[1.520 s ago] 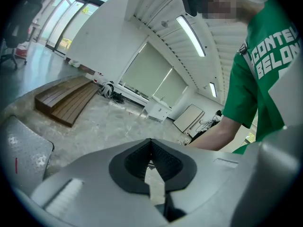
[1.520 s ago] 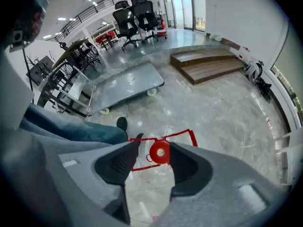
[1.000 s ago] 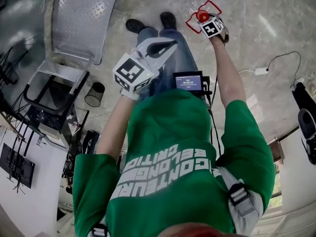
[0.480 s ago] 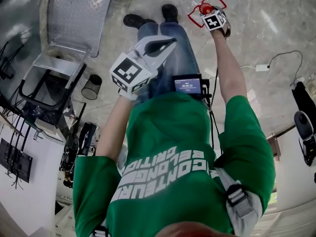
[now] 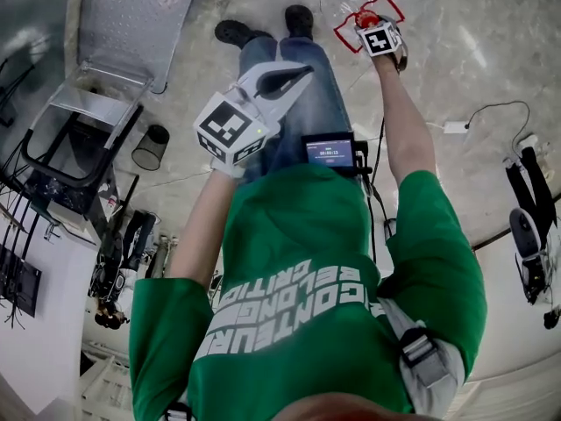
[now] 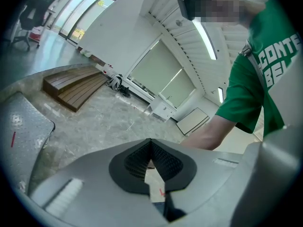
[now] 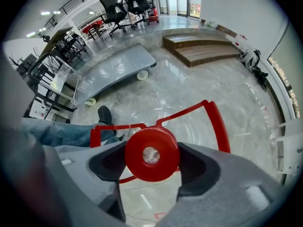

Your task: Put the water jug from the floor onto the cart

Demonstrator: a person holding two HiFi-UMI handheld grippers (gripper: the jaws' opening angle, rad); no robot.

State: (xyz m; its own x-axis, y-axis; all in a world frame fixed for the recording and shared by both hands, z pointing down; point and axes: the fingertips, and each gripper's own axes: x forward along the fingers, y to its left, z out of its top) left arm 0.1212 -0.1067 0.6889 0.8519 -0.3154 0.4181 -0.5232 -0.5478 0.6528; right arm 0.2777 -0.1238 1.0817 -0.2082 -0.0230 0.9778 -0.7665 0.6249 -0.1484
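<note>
The water jug (image 5: pixel 355 7) stands on the marble floor by the person's feet, clear with a red cap (image 7: pixel 151 148) and a red handle (image 7: pixel 218 122). My right gripper (image 7: pixel 152 163) points almost straight down over it. Its jaws have just been opening, and the cap sits between them with the pads close on either side. In the head view the right gripper (image 5: pixel 370 24) is at the top, at the end of an outstretched arm. My left gripper (image 5: pixel 301 71) is held in front of the body, shut and empty. The grey flat cart (image 5: pixel 131 24) lies at the upper left.
The cart's folding handle (image 5: pixel 79 121) and a black bin (image 5: pixel 151 147) are at the left. The person's shoes (image 5: pixel 237 32) are beside the jug. A cable with a power strip (image 5: pixel 456 127) runs across the floor at right. Wooden steps (image 7: pixel 201 48) and office chairs (image 7: pixel 123 4) stand farther off.
The right gripper has sunk a little onto the jug's cap. The left gripper has hardly moved.
</note>
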